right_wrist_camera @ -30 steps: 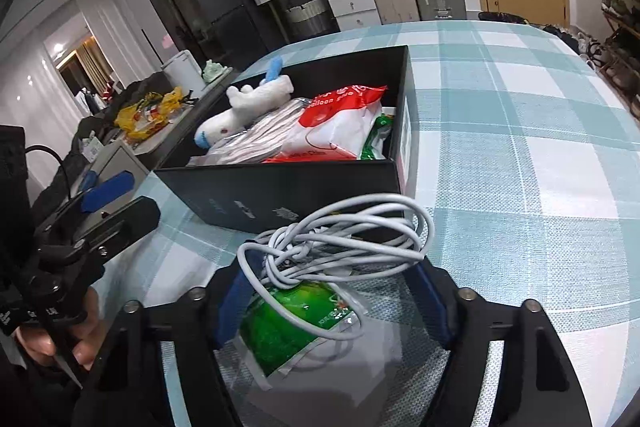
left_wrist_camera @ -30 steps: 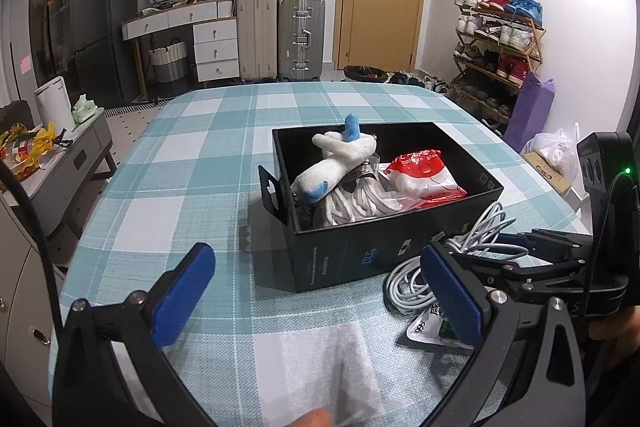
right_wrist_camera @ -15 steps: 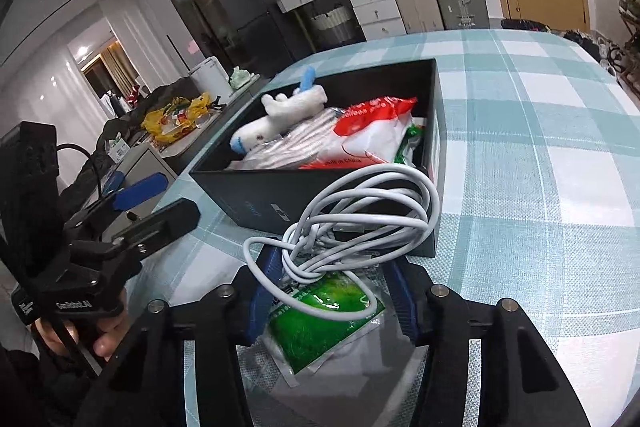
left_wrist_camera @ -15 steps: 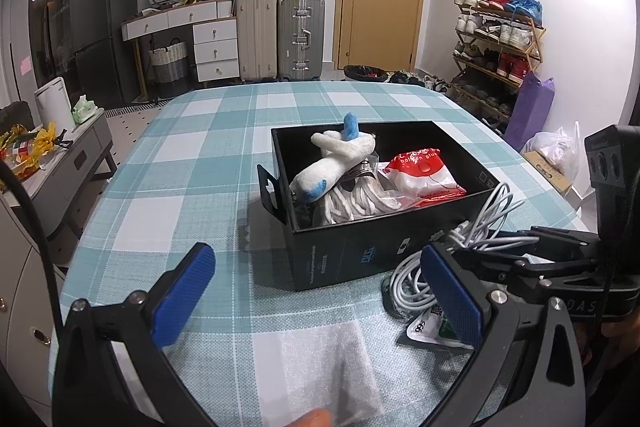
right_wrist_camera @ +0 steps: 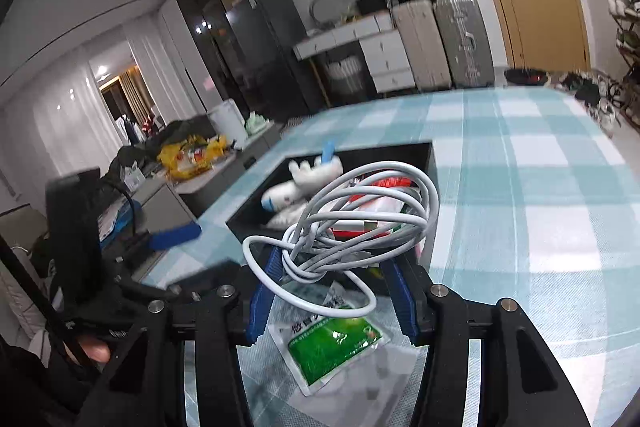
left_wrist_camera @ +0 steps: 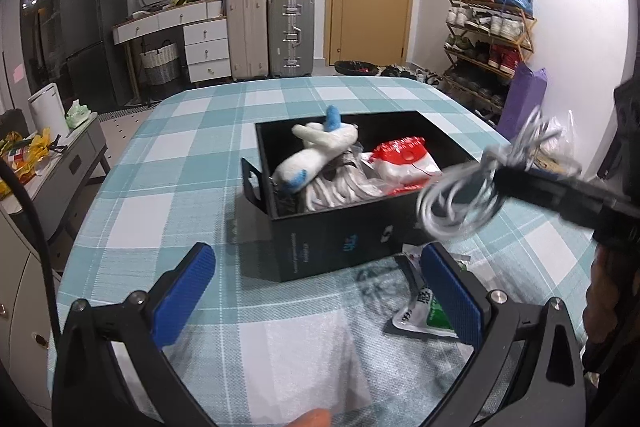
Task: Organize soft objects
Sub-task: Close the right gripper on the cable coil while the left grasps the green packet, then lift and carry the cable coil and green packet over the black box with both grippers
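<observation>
Two claws share the work over a checked table (left_wrist_camera: 168, 163). Right claw (right_wrist_camera: 330, 279) has its blue pads pressed in on a bundle of white cable (right_wrist_camera: 352, 223), lifted clear of the cloth and hanging just at the near corner of the black box (left_wrist_camera: 340, 243); in the left view the cable (left_wrist_camera: 468, 203) is blurred. Left claw (left_wrist_camera: 316, 291) is spread wide with nothing between its pads, low over the table in front of the box. Inside the box lie a white and blue plush toy (left_wrist_camera: 316, 155), a red and white packet (left_wrist_camera: 404, 163) and some pale bagged goods. A green sachet (right_wrist_camera: 332, 343) lies flat on the table beneath the raised cable. The cable looks light and limp, its loops free to slide or snag on the box rim, so the knotted middle appears the safest hold. The sachet seems thin and slick, best pinched at an edge.
</observation>
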`<state>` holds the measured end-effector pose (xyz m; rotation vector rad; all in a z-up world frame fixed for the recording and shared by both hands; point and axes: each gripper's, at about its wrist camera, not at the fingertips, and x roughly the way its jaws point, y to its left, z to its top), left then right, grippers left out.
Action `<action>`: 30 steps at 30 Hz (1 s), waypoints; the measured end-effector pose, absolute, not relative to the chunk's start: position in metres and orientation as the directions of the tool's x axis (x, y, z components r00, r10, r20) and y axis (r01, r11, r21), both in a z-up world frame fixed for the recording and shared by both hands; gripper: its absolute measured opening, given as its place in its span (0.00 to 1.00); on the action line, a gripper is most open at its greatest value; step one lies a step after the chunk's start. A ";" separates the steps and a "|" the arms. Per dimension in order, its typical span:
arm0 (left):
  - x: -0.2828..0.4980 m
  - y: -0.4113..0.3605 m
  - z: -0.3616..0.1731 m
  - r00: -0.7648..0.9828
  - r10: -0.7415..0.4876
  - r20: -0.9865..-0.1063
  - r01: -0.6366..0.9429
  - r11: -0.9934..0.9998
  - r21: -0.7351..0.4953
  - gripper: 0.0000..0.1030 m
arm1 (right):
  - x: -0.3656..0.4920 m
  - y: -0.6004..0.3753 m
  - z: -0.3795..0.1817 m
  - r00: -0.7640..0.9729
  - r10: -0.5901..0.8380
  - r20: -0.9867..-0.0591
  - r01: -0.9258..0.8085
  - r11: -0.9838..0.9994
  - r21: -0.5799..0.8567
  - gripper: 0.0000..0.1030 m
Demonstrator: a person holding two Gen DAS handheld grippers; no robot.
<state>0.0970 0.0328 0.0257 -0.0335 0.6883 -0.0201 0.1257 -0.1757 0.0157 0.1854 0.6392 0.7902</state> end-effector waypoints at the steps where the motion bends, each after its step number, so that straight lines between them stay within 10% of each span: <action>1: 0.097 0.030 0.025 0.772 -0.031 -0.635 0.012 0.999 -0.034 1.00 | 0.124 -0.179 0.019 0.544 0.708 -0.451 -0.599 0.704 0.382 0.50; 30: 0.122 -0.058 -0.015 0.600 -0.117 -0.792 0.282 0.957 0.072 0.91 | 0.128 -0.211 0.026 0.623 0.661 -0.419 -0.523 0.750 0.404 0.50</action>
